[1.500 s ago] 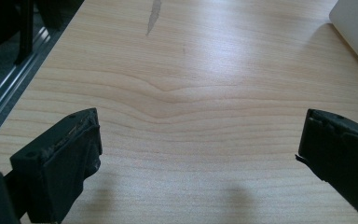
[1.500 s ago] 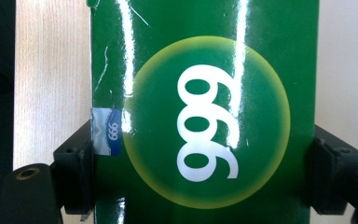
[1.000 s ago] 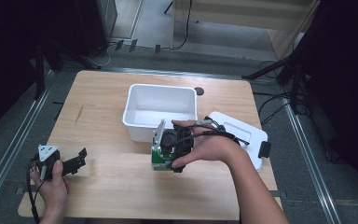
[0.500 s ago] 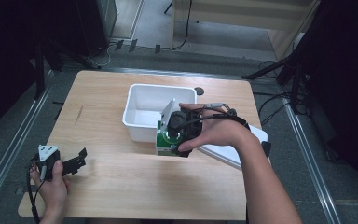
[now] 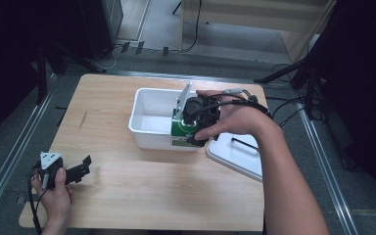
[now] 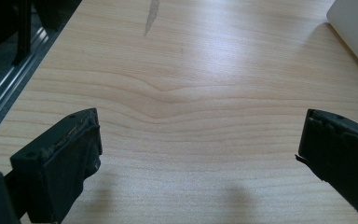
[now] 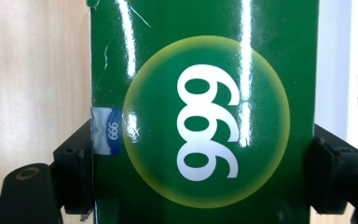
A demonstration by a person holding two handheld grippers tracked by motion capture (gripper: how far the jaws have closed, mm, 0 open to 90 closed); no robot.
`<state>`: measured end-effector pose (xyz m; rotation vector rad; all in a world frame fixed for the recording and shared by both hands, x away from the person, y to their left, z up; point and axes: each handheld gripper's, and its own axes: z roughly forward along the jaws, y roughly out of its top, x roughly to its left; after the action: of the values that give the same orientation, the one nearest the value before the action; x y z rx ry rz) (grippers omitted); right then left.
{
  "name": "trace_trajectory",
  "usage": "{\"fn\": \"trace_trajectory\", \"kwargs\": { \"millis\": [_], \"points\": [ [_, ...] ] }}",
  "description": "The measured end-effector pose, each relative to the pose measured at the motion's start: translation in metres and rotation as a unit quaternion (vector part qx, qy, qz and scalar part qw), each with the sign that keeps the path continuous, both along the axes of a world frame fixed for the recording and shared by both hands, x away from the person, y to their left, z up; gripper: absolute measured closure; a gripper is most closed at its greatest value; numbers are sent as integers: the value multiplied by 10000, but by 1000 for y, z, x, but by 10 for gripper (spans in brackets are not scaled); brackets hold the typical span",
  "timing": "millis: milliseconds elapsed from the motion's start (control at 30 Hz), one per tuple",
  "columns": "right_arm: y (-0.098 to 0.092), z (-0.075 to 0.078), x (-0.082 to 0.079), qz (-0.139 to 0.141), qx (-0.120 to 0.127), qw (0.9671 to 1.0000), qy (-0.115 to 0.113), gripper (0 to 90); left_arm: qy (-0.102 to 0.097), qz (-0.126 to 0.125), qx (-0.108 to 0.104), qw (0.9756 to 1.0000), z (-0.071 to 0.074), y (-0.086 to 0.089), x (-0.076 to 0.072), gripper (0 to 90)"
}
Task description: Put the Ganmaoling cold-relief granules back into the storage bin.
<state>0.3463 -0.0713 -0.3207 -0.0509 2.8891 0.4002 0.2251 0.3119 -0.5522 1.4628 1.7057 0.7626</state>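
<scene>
A green box (image 7: pixel 205 112) printed with white digits in a yellow circle is clamped between both jaws of my right gripper (image 7: pixel 203 163). In the high view that green box (image 5: pixel 180 128) hangs at the near right edge of the white bin (image 5: pixel 149 125), with my right gripper (image 5: pixel 196 120) shut on it and a hand around the gripper. My left gripper (image 5: pixel 81 166) rests low at the table's front left corner, its jaws wide apart with bare wood between them (image 6: pixel 200 154).
A white lid (image 5: pixel 235 156) lies flat to the right of the bin, partly under the right forearm. The wooden table (image 5: pixel 127 196) ends close to the left hand. Metal rails run along both sides on the floor.
My right gripper has lifted the green box and carried it away from the table's middle to the bin's near right edge. The left gripper has stayed put.
</scene>
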Motion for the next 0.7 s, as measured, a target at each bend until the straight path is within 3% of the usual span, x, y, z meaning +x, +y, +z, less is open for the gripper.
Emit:
{"fn": "trace_trajectory", "kwargs": {
  "millis": [267, 433, 500, 600, 700],
  "points": [
    [1, 8, 19, -12, 5, 9998, -201, 159, 3, -12, -22, 10000, 0, 0, 0, 0],
    [2, 9, 31, -109, 25, 9998, -177, 159, -6, -8, -43, 10000, 0, 0, 0, 0],
    [2, 8, 36, -182, 27, 9997, -170, 159, -5, -11, -45, 10000, 0, 1, 0, 0],
    [2, 5, 43, -158, 12, 9991, -398, 159, 1, -14, -55, 10000, 0, 1, 0, 0],
    [2, 0, 51, -123, -17, 9990, -425, 159, 19, -35, -47, 10000, 0, 1, 0, 0]
  ]
}}
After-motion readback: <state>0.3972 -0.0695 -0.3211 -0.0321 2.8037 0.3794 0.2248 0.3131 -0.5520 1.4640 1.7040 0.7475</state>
